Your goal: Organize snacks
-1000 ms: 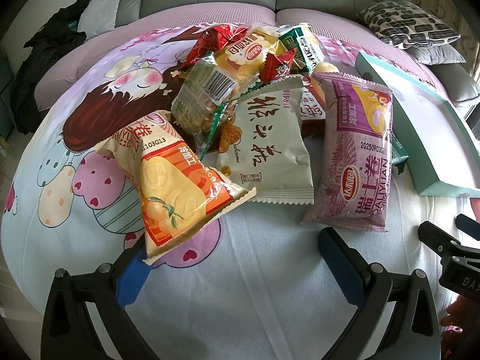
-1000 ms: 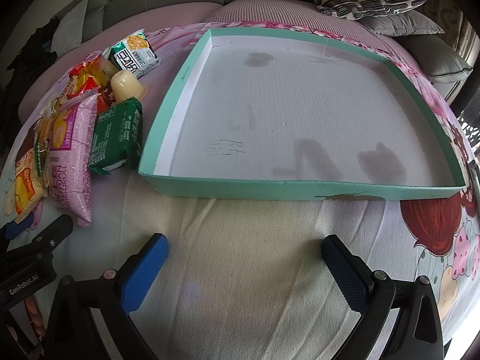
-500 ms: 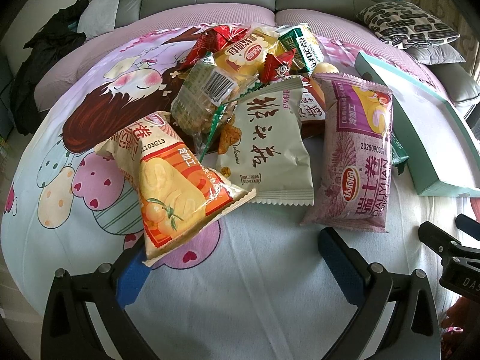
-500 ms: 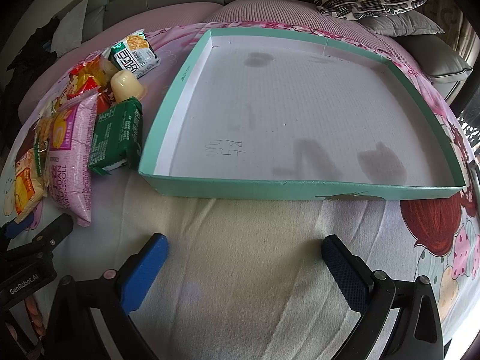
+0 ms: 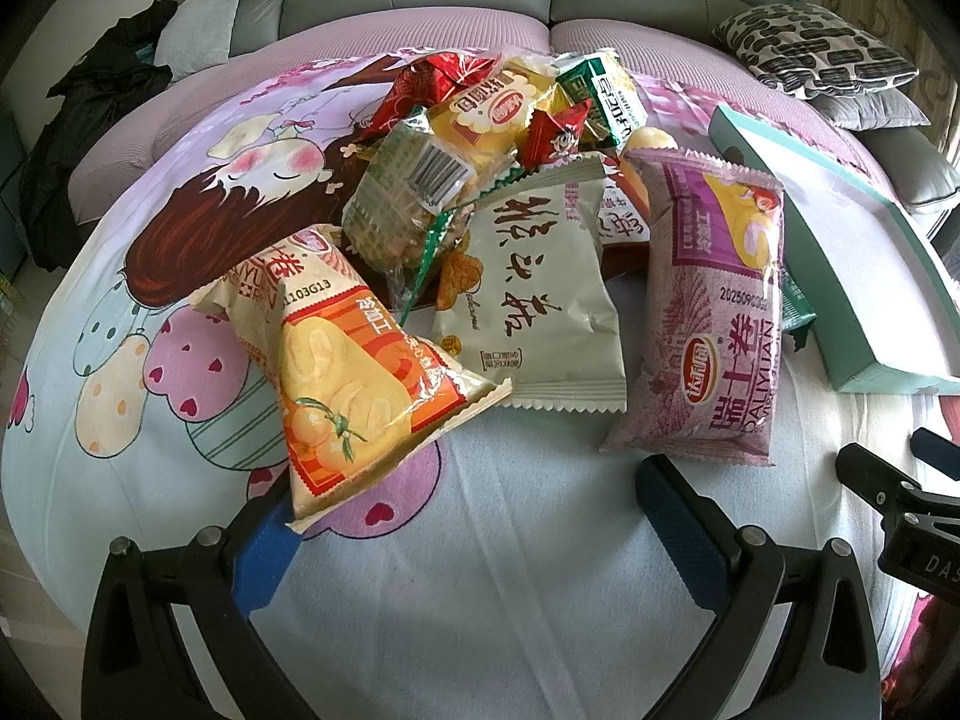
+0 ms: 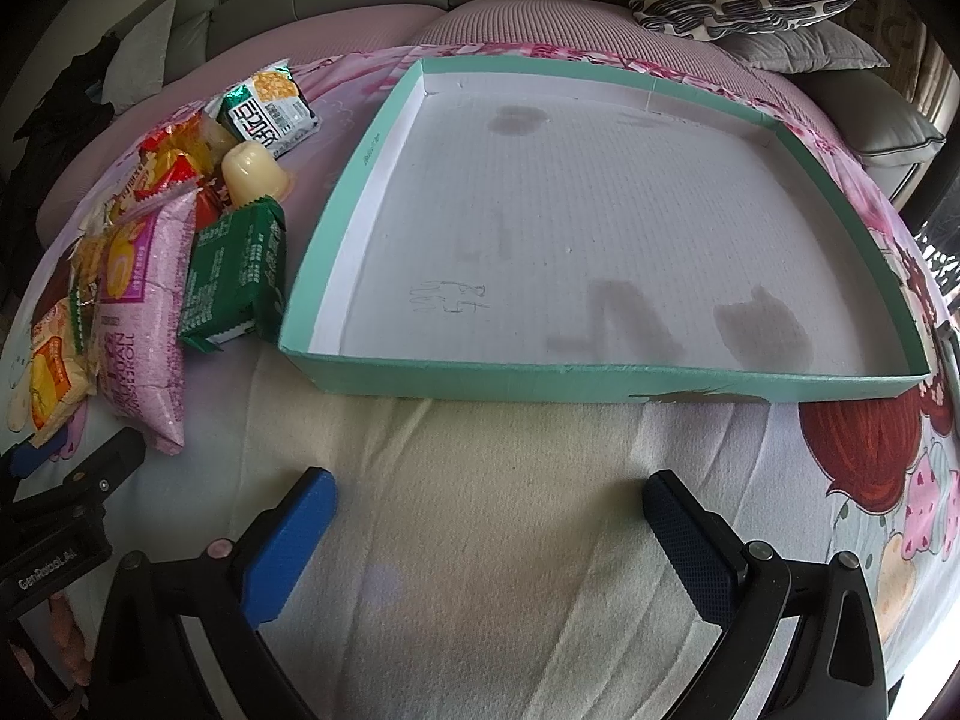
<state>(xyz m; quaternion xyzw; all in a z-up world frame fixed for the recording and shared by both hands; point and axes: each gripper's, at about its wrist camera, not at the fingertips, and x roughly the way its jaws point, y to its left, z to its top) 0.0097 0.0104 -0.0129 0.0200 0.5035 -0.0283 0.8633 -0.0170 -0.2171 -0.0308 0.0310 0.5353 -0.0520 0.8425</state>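
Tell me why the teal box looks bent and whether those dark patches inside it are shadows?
Right wrist view: the fisheye lens bows the teal box rim and darkens the corners; whether the grey patches on its floor are stains or shadows, I cannot tell. Left wrist view: daylight glares off the orange snack bag; edges curve likewise.

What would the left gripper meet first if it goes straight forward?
Probably the pale green snack bag, lying ahead of the open left gripper. The orange bag already overlaps its left finger, though depth is unclear.
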